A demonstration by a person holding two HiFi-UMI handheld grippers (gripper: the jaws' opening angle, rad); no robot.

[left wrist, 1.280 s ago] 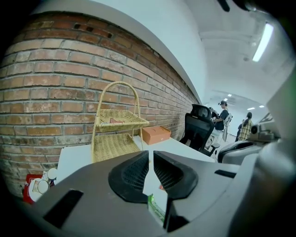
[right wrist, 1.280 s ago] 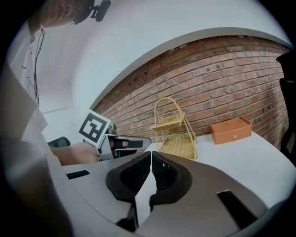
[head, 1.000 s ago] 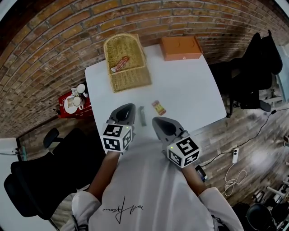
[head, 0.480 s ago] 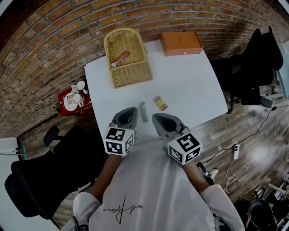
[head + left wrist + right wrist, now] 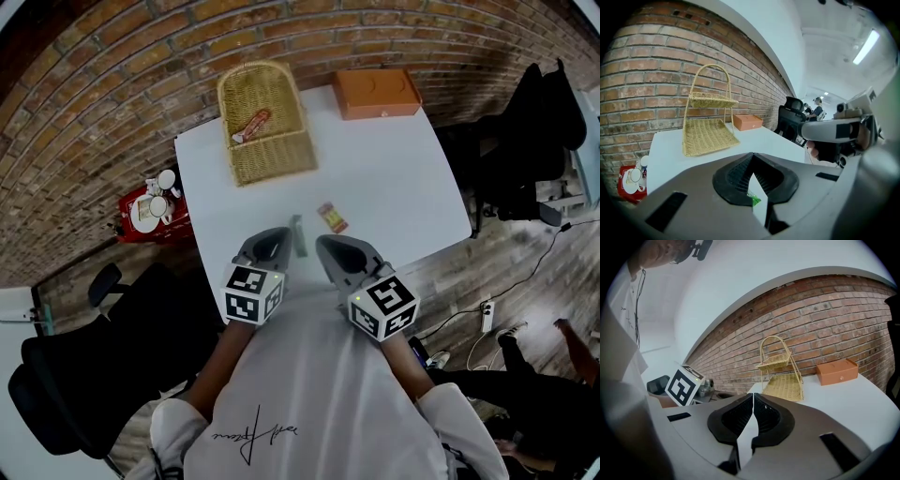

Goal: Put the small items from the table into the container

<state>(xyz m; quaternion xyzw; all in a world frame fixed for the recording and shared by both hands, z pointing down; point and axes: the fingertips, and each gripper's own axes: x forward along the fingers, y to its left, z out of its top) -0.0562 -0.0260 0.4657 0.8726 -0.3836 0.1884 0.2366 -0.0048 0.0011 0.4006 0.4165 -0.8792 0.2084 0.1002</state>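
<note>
On white table point(image 5: 384, 178), small packet point(image 5: 331, 217), print illegible

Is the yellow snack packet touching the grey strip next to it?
Apart. The head view shows bare white table between the snack packet and the grey strip.

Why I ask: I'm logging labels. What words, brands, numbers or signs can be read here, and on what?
Nothing reads as clear text.
White shirt: script print, illegible.
Marker cubes: black-and-white square codes, no words.
Yellow-red packet on the table: print too small.
Slim stick packet: print too small.
Red packet in the wicker basket: print too small.
Orange box: faint lid mark, unreadable.
</note>
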